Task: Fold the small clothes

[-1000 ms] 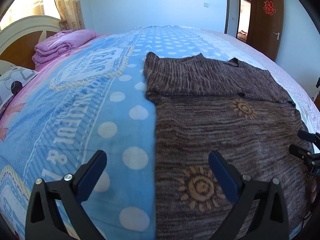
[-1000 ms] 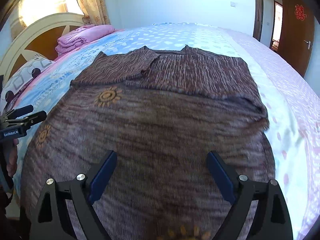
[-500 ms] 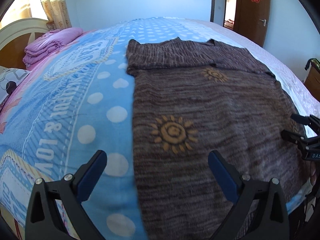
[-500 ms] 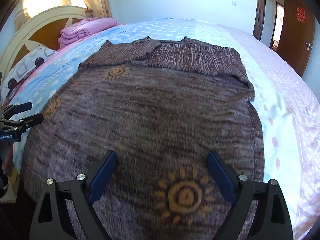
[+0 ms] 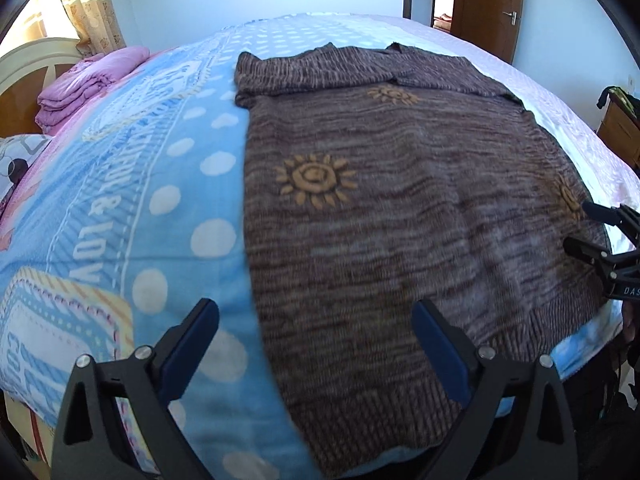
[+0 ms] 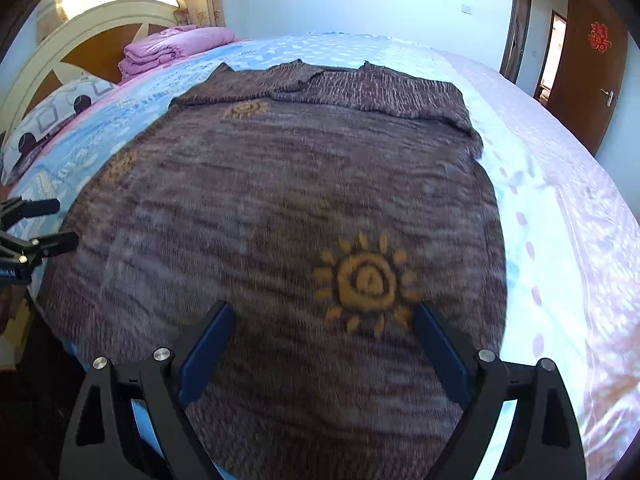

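Observation:
A brown knit sweater point(image 5: 400, 208) with orange sun motifs lies flat on the bed, sleeves folded across its far end. It also fills the right wrist view point(image 6: 288, 208). My left gripper point(image 5: 316, 328) is open and empty, above the sweater's near left hem corner. My right gripper point(image 6: 324, 332) is open and empty, above the near right part of the hem, just below a sun motif point(image 6: 366, 280). Each gripper shows in the other's view: the right one point(image 5: 592, 226) at the right edge, the left one point(image 6: 48, 220) at the left edge.
The bed has a blue polka-dot cover point(image 5: 132, 184) on the left and a pale pink sheet point(image 6: 568, 216) on the right. A folded pink quilt point(image 6: 172, 48), a pillow point(image 6: 52, 120) and the headboard point(image 6: 80, 36) are far left. A brown door point(image 6: 588, 68) stands far right.
Both grippers have drawn back toward the near edge of the bed, so the sweater's hem has come into view. Both stay open and empty. The sweater has not moved.

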Motion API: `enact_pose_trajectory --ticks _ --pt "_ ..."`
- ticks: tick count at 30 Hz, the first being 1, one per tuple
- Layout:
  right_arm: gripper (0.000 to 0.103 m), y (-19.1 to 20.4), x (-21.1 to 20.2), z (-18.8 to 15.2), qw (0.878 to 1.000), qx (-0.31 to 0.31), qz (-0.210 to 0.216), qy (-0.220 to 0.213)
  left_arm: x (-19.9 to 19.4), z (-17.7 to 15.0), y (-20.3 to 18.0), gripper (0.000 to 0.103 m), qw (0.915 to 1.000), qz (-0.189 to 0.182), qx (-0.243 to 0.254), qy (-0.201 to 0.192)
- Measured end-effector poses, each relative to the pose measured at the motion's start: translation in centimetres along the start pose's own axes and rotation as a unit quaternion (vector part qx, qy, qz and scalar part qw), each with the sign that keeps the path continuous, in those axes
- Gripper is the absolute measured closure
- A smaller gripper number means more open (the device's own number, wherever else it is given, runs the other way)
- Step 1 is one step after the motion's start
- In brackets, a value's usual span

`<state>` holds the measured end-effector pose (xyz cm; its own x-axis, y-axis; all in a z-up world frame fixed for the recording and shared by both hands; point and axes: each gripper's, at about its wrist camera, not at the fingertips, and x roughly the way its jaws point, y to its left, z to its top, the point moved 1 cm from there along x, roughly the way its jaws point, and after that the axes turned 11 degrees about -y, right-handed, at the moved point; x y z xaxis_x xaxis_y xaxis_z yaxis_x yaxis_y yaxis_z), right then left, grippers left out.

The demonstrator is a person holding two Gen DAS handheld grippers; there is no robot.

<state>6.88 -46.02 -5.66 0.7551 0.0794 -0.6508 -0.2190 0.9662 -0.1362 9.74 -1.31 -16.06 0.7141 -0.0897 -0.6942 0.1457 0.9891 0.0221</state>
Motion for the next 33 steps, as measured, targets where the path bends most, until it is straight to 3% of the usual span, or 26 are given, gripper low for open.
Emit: enact_pose_trajectory --ticks 10,26,33 --pt "0.011 -0.9 -2.1 -2.1 1.000 0.022 -0.003 0.016 -0.5 -1.5 -0.4 0.005 0.9998 -0.011 -0.003 0.017" --pt "0.011 -1.2 -3.8 -4.0 0.999 0.030 0.006 0.023 -1.2 -2.8 -0.9 0.019 0.9989 -0.031 -0.006 0.035" --pt "0.011 -2.3 -4.8 -4.6 0.999 0.045 -0.002 0.018 -1.9 -3.6 -1.0 0.033 0.9984 -0.039 -0.010 0.039"
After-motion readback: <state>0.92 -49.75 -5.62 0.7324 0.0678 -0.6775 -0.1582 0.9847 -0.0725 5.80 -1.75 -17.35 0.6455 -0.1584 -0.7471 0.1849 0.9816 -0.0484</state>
